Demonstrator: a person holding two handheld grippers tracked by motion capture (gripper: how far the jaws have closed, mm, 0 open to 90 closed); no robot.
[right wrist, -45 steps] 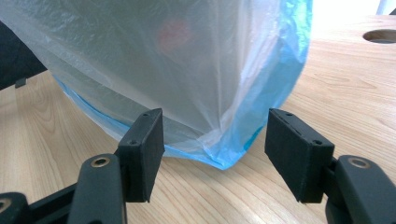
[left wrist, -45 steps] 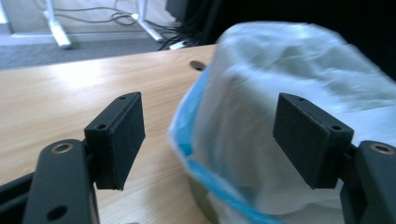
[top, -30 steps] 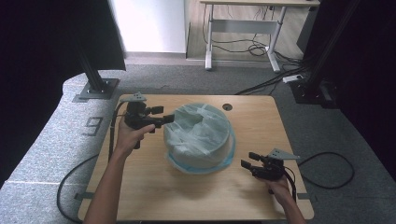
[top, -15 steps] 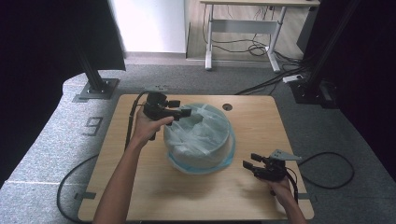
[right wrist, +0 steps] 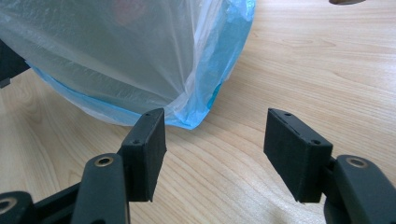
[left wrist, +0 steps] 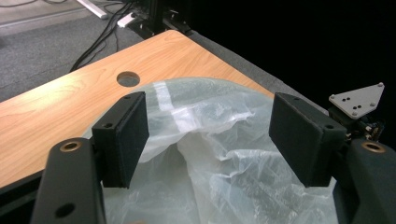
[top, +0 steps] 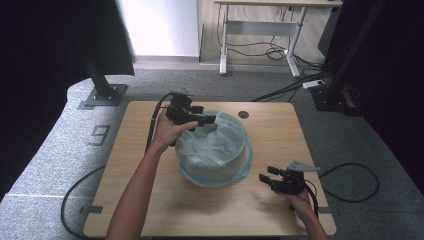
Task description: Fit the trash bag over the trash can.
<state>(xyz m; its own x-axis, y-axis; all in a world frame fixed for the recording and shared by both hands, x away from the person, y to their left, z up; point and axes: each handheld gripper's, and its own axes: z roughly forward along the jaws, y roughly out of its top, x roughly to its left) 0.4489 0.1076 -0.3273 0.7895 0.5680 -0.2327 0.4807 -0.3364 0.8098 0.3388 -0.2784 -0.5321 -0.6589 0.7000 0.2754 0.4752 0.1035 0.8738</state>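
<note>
Left hand-held gripper (top: 209,119) hovers at the far-left rim of the bag-lined bin (top: 215,147) mid-tabletop (top: 150,200), jaws spread with loose plastic liner (left wrist: 224,154) just below and between them, nothing pinched. Right hand-held gripper (top: 266,177) waits spread to the bin's near right, clear of it. The liner's contents can't be made out.

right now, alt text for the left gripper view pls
Two open black fingers frame a crumpled clear plastic bag lining a container; neither pad touches it. Beyond lies the light wooden table with a round cable hole.
</note>
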